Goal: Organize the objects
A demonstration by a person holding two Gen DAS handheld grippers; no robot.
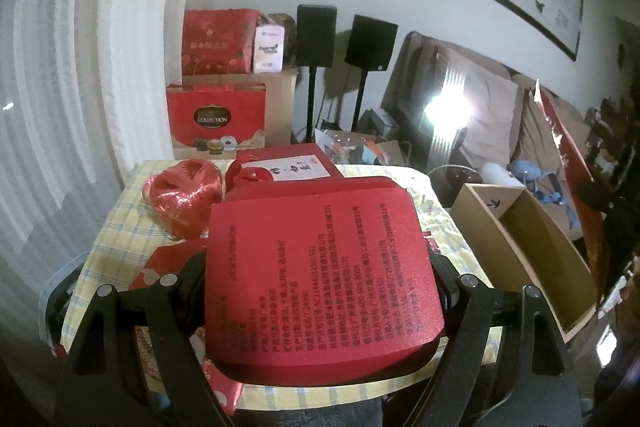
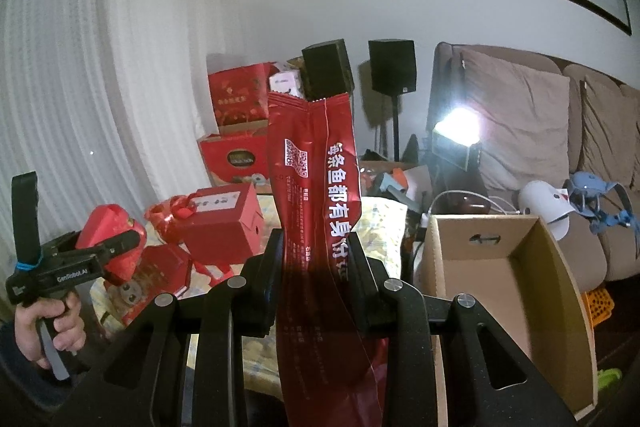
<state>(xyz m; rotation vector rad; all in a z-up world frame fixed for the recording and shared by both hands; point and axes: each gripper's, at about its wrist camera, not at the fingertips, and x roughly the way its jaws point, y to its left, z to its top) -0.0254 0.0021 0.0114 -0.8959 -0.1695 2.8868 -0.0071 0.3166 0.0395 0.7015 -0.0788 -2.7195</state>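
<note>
While the left tongs pinched a rounded red box with a printed label above the yellow checked tabletop, a red ribbon bundle lay beyond. From the right wrist, the right tongs clamped an upright red foil packet with white lettering beside an open brown cardboard box.

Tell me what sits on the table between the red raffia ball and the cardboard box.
In the left wrist view, the red gift box with a white label stands between the red raffia ball and the open cardboard box.
</note>
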